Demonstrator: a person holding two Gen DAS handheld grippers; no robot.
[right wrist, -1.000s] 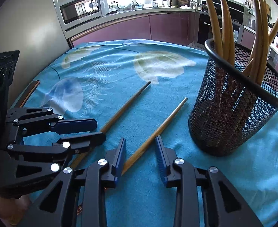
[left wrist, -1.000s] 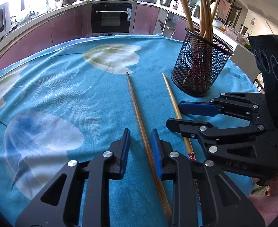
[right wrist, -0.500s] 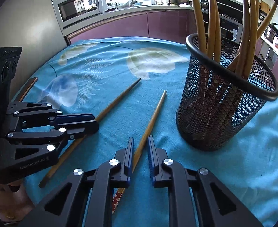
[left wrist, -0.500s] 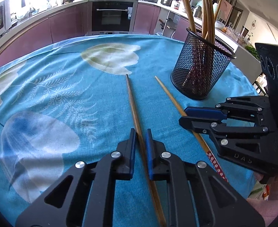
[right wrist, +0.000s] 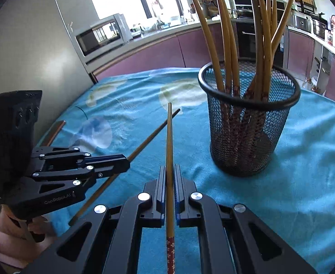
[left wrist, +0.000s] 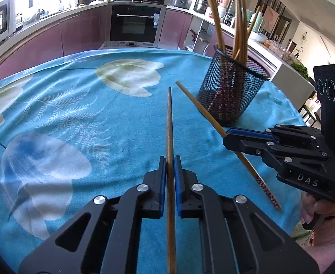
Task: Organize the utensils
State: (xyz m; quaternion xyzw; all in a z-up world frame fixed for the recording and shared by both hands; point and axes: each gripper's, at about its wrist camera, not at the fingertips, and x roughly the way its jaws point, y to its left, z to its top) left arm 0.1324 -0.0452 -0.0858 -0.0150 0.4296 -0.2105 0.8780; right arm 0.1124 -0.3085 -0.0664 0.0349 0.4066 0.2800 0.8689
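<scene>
Left gripper [left wrist: 170, 159] now clamped on dark chopstick [left wrist: 169, 123], right gripper [right wrist: 170, 170] on patterned chopstick [right wrist: 169, 141]; half-open earlier. Both sticks raised off blue cloth [left wrist: 76, 114], beside mesh holder [right wrist: 249, 123]; open cloth leftward.

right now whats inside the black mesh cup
The mesh cup holds a bunch of wooden chopsticks standing on end, patterned ends down. The mesh blurs its bottom, so anything else there can't be made out.
</scene>
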